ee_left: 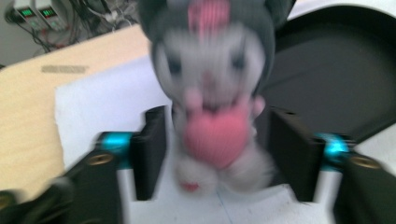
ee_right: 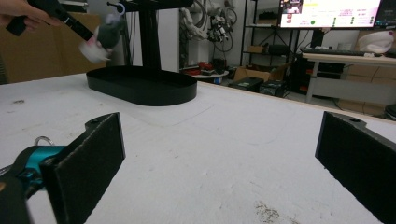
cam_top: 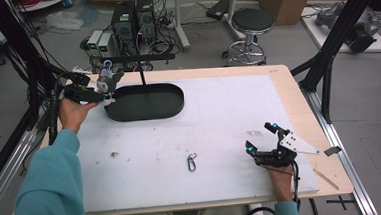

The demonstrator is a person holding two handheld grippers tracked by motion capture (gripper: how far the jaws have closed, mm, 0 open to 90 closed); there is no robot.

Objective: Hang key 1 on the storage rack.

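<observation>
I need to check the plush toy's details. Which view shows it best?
The left gripper view: the plush toy sits large between the left tongs, though blurred. The high view shows it small by the black tray; the right gripper view shows it far off.

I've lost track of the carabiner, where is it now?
In the high view the carabiner lies flat on the white mat near the table's front edge, about midway between the two hands, left of the right tongs and well short of the black tray.
</observation>
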